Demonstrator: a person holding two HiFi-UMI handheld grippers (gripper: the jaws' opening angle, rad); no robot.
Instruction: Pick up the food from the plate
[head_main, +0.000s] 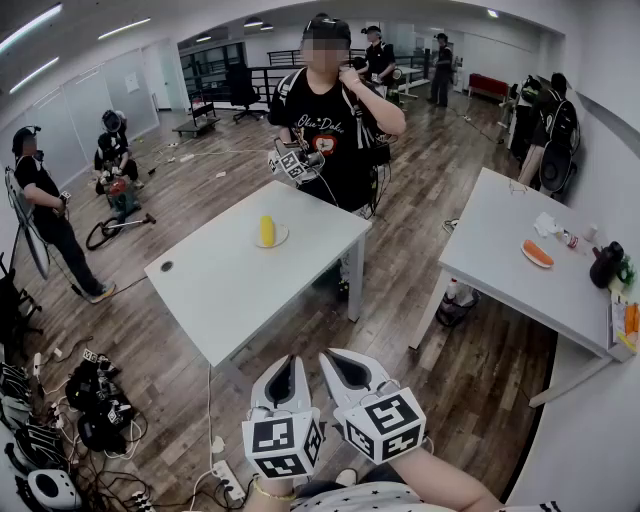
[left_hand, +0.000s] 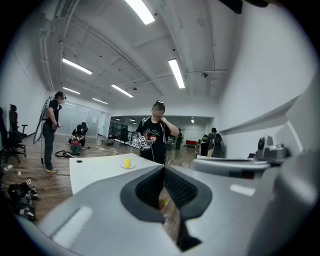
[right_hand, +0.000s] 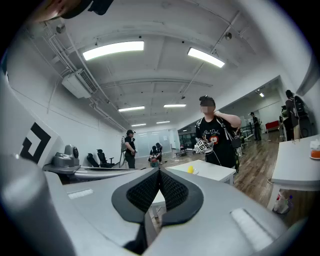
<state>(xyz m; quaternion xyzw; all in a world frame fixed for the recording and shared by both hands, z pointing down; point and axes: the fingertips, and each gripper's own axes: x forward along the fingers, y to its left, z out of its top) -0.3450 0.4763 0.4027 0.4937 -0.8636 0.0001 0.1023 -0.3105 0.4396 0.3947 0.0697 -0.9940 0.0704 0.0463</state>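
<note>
In the head view the yellow food (head_main: 267, 230) stands on a small plate (head_main: 283, 240) near the far side of the white table (head_main: 230, 290). The left gripper (head_main: 285, 362) and the right gripper (head_main: 340, 358) hang low in the foreground, well apart from the table. The pickup looks not yet begun; this seems to be the approach step. A person (head_main: 330, 120) stands just beyond the table's far edge, close to the plate. Cables (head_main: 90, 400) litter the floor at the left. A second table (head_main: 500, 230) at the right carries orange food (head_main: 537, 253), which could be mistaken for the target. In the left gripper view the jaws are pressed together with nothing between them, and the food (left_hand: 127, 163) shows small and distant past their tips. In the right gripper view the jaws likewise meet and are empty, with the food (right_hand: 190, 169) far off on the table. The next move probably calls for stepping up to the table, spreading one gripper's jaws and lowering them either side of the food, keeping clear of the person opposite.
</note>
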